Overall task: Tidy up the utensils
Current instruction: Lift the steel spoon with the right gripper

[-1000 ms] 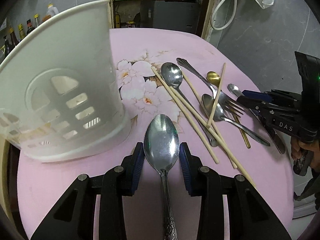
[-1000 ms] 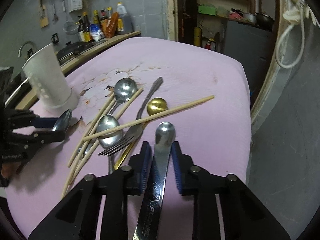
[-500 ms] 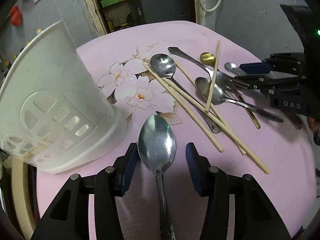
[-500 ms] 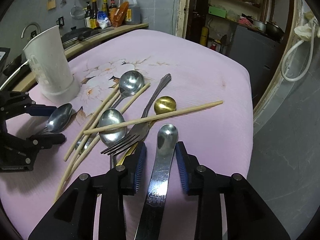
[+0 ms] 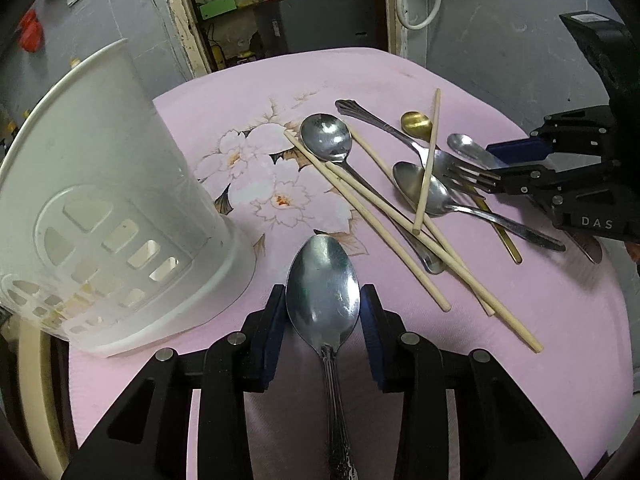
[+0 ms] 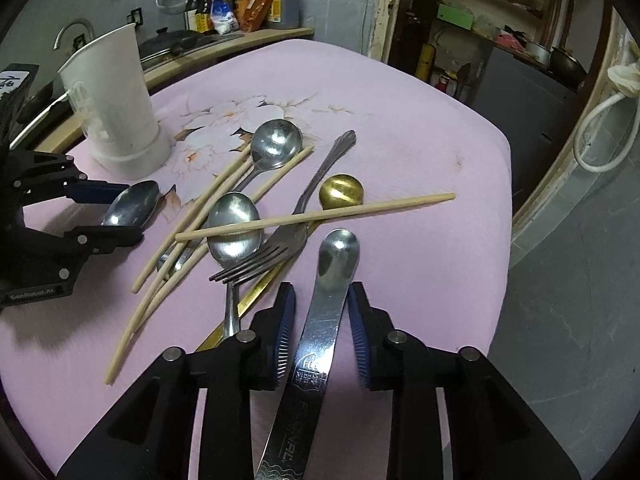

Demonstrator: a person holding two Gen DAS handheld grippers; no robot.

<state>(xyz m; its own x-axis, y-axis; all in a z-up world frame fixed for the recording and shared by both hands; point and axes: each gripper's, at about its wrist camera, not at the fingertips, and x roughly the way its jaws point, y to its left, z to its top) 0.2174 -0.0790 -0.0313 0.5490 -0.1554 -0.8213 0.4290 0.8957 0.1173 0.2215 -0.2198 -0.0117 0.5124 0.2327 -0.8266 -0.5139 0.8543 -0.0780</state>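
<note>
The big spoon [image 5: 322, 304] lies near, just right of the white holder [image 5: 100, 200]. My left gripper [image 5: 322, 297], looser half a second ago, is closing again, its pads meeting the bowl's edges. My right gripper [image 6: 322, 300] is closing round the flat-handled spoon [image 6: 336, 260] on the pile's right, not yet pinching it. Both look about ready to lift. Chopsticks [image 5: 384, 216], fork [image 6: 260, 256] and gold spoon [image 6: 341, 192] are tangled on the pink floral cloth [image 6: 400, 100]. Far off are bottles [image 6: 240, 4] and shelves.
</note>
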